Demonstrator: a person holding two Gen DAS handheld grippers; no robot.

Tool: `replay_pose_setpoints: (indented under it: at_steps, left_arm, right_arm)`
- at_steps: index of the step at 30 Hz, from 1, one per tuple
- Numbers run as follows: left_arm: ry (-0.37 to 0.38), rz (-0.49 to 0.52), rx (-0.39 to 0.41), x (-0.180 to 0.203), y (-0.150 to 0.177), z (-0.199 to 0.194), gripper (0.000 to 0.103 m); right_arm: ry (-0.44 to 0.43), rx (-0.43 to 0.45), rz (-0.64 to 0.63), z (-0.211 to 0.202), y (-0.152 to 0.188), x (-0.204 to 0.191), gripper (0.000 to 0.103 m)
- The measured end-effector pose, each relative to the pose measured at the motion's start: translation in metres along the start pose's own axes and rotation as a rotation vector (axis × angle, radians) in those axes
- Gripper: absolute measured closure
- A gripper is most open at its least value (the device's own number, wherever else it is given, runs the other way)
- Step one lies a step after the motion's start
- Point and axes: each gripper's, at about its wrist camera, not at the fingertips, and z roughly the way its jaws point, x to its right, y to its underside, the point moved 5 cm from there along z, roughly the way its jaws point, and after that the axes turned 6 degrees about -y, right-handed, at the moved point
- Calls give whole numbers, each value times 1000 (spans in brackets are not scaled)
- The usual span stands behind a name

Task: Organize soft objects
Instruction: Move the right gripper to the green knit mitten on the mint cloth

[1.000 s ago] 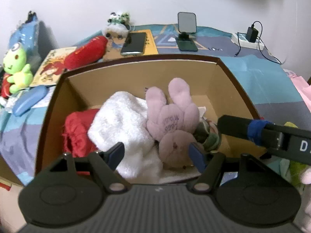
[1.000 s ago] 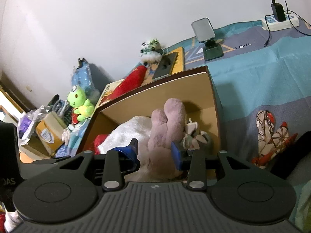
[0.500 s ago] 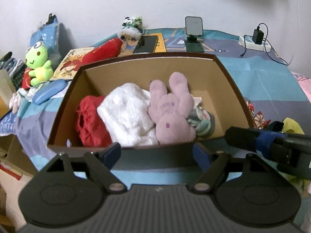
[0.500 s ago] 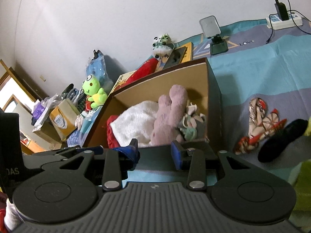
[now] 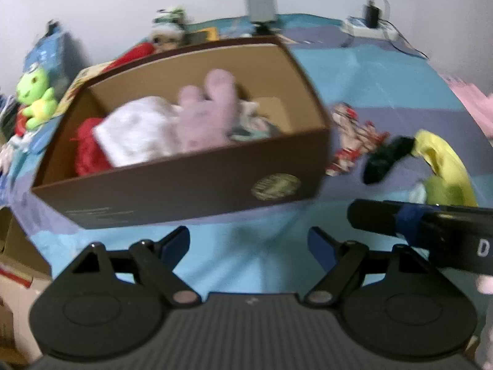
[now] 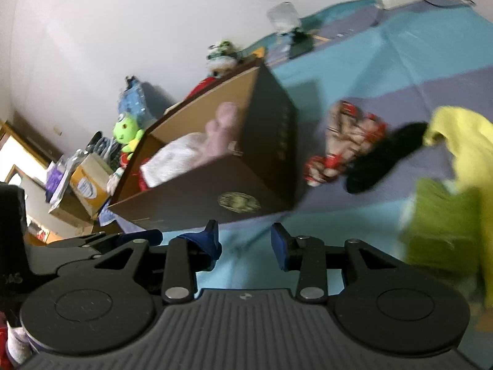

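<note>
A brown cardboard box (image 5: 185, 191) (image 6: 191, 191) stands on the blue bedspread. It holds a pink bunny plush (image 5: 206, 117) (image 6: 220, 141), a white plush (image 5: 138, 132) and a red soft item (image 5: 87, 151). Right of the box lie a red-patterned sock (image 5: 351, 141) (image 6: 342, 135), a black sock (image 5: 385, 158) (image 6: 385, 157) and a yellow cloth (image 5: 440, 157) (image 6: 465, 135) over a green one (image 6: 443, 219). My left gripper (image 5: 248, 240) hangs open over bare bedspread in front of the box, holding nothing. My right gripper (image 6: 245, 236) is open and holds nothing too, near the box's front corner.
A green frog plush (image 5: 34, 95) and a blue bag sit left of the box. Behind the box are a panda toy (image 5: 168, 24), a phone stand (image 5: 262, 9) and a power strip (image 5: 369, 27). A tissue box (image 6: 89, 178) stands off the bed's left side. The picture is blurred.
Both grippers have drawn back out of the box to the bedspread in front of it. The left jaws have widened a little. The socks and yellow cloth have come into view at the right.
</note>
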Motion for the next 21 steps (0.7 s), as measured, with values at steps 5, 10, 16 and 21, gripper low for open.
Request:
replay_pose_setpoints:
  at_steps: [5, 10, 16, 21]
  left_arm:
    - [101, 73, 8, 41, 4, 3, 21]
    - [239, 142, 25, 84, 7, 1, 21]
    - [378, 214, 44, 133, 7, -2, 21]
    - [430, 244, 13, 156, 5, 6, 21]
  right_arm:
    - [41, 23, 65, -23, 7, 33, 82]
    - [110, 74, 106, -62, 15, 66, 82]
    - [181, 149, 171, -103, 17, 102, 81]
    - [195, 173, 237, -112, 15, 119, 81]
